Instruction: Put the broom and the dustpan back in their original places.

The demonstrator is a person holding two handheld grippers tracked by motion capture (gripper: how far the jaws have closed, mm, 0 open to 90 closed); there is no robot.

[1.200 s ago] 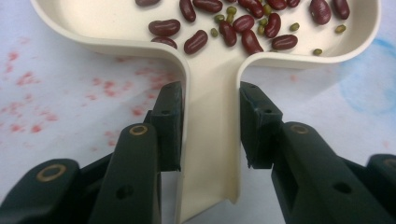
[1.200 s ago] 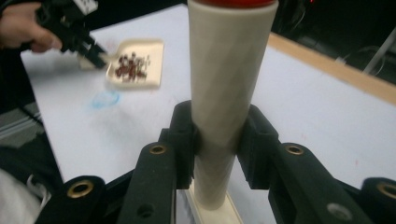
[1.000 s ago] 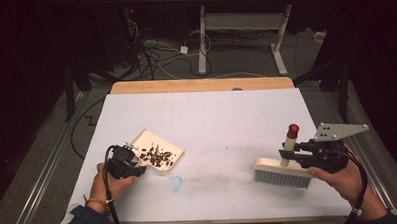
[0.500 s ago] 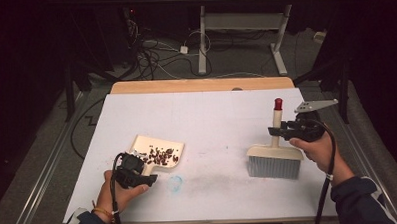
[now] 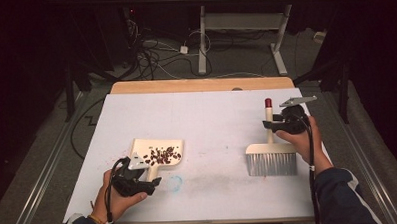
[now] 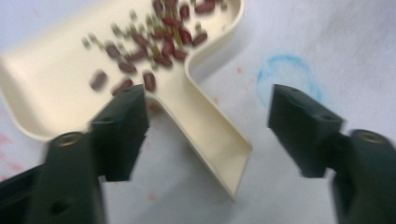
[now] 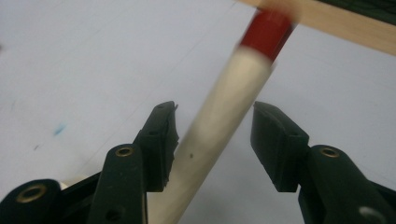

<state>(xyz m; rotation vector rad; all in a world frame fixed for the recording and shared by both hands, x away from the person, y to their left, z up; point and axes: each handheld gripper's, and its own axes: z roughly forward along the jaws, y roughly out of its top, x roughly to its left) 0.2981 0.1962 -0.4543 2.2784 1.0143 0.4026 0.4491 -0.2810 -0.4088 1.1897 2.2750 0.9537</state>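
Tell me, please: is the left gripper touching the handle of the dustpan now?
Apart. In the left gripper view, the left gripper is open and the dustpan handle lies between its jaws, with white table cover visible on both sides of it.

High view over table [image 5: 211,116]; tool views close, downward.

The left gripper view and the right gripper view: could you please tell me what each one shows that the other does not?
The left gripper view alone shows the cream dustpan with dark red beans in it, its handle lying between the open jaws of the left gripper, and a blue ring mark. The right gripper view alone shows the brush handle with its red tip, between the open jaws of the right gripper, and the table's wooden edge. Both show the white table cover.
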